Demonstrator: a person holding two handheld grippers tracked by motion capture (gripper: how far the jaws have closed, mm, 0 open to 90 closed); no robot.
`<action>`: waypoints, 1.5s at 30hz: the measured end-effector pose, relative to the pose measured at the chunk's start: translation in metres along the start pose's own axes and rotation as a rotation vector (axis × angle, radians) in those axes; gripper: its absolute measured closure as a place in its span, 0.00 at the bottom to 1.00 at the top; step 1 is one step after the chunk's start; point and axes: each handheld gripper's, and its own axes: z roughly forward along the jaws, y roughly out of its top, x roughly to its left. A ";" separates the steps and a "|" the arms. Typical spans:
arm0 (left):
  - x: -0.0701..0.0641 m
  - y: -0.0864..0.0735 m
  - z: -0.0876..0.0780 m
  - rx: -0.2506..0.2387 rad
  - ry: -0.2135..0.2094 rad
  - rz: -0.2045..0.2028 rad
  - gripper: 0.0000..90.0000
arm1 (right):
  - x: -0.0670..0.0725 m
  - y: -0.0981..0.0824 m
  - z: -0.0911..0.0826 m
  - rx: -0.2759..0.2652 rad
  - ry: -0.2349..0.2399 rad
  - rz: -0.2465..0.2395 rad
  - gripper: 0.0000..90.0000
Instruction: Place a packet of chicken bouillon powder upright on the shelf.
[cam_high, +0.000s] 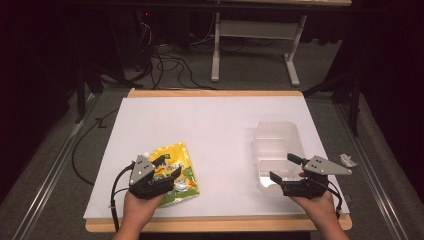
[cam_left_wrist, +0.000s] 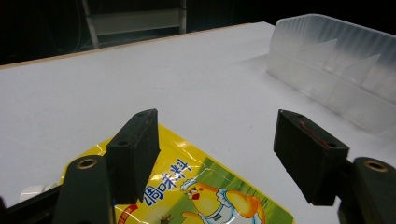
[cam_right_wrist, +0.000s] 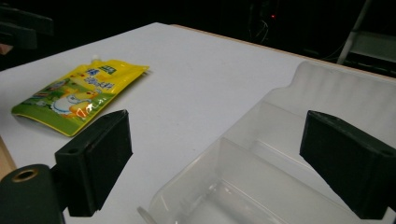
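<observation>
A yellow and green spout pouch (cam_high: 176, 159) with a cartoon chicken lies flat on the white table top, near the front left. My left gripper (cam_high: 169, 166) hovers over its near part with the jaws open. In the left gripper view the pouch (cam_left_wrist: 205, 191) lies below and between the black fingers (cam_left_wrist: 135, 149), which are not pressing on it. A clear plastic bin (cam_high: 261, 145) with dividers stands at the right. My right gripper (cam_high: 283, 167) is open above its near end. The right gripper view has the bin (cam_right_wrist: 327, 88) under the spread jaws and the pouch (cam_right_wrist: 79, 95) farther off.
The white table top (cam_high: 210, 125) has a wooden edge. A small crumpled clear scrap (cam_high: 347, 160) lies by the right edge. Behind the table are a desk frame (cam_high: 255, 40) and cables on the floor. The bin's wall (cam_left_wrist: 327, 60) rises right of the left gripper.
</observation>
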 end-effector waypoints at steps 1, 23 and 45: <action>0.000 0.000 0.000 0.005 -0.002 0.005 0.35 | -0.001 0.000 0.000 0.000 -0.005 -0.005 0.09; 0.002 0.000 0.000 0.024 -0.004 0.008 0.27 | 0.005 0.003 -0.006 -0.013 -0.009 -0.018 0.06; 0.067 -0.019 0.006 0.092 0.110 -0.169 0.33 | -0.007 -0.010 -0.014 0.015 -0.031 -0.031 0.06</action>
